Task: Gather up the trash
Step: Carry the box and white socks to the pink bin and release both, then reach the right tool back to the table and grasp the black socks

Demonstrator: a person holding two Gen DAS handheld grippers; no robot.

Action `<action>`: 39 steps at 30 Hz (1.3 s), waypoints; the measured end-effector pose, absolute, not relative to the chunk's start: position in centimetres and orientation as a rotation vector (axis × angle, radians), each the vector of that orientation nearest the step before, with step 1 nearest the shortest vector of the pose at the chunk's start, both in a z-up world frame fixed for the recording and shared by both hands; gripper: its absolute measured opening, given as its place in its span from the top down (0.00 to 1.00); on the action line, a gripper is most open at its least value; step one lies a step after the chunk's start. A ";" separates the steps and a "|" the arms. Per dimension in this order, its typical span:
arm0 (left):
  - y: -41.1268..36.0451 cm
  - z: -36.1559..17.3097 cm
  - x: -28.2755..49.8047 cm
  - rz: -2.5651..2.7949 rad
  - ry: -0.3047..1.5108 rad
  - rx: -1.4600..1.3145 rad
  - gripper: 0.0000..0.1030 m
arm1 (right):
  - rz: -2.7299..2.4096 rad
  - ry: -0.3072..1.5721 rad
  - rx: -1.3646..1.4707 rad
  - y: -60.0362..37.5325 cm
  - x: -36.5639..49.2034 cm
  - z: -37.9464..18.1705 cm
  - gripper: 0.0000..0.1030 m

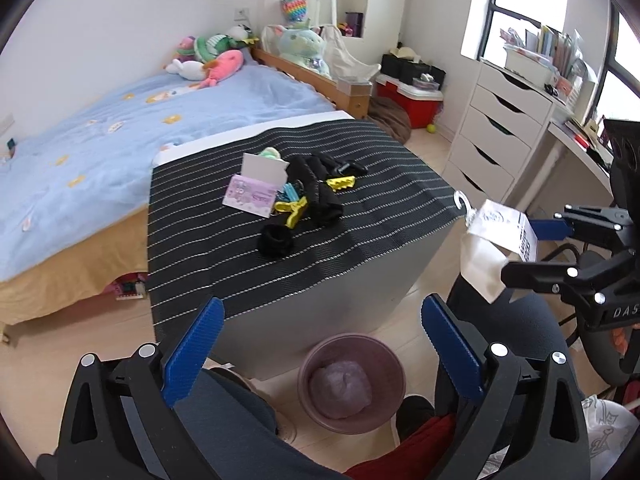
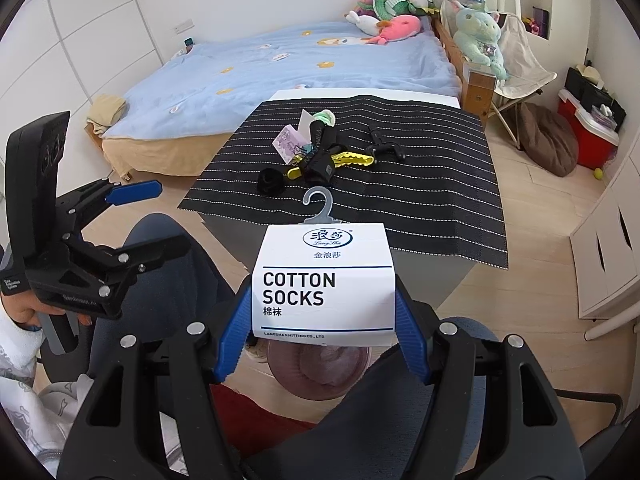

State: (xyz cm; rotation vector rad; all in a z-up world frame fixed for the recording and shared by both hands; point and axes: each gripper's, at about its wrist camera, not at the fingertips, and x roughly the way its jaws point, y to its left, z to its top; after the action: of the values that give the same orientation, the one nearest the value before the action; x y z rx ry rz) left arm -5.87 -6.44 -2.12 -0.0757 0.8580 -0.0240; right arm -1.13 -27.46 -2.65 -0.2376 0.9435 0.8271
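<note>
My right gripper [image 2: 324, 316] is shut on a white "COTTON SOCKS" packaging card [image 2: 323, 282] with a grey plastic hook, held in the air above a mauve trash bin [image 2: 316, 372]. In the left wrist view the card [image 1: 502, 226] hangs from the right gripper [image 1: 524, 248] at the right, above and right of the bin [image 1: 352, 382], which holds a crumpled purple bag. My left gripper [image 1: 320, 344] is open and empty, above the bin and near the table's front edge; it shows at the left of the right wrist view [image 2: 160, 216].
A low table with a black striped cloth [image 1: 360, 220] carries a pink-and-white box [image 1: 252, 196], black socks [image 1: 316, 188], yellow clips and a black roll [image 1: 276, 240]. A bed [image 1: 120, 140] lies behind, white drawers [image 1: 492, 136] to the right. My knees are below the grippers.
</note>
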 end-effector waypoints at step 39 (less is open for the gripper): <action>-4.0 -1.9 -6.9 0.022 0.849 -0.129 0.07 | 0.855 0.982 -0.208 -25.8 -1.3 -3.5 0.06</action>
State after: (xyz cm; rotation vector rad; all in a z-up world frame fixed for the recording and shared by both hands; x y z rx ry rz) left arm -6.93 -4.03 -1.95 -0.1293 0.8485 0.0216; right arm -1.26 -25.79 -3.47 -0.2076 0.9824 0.8552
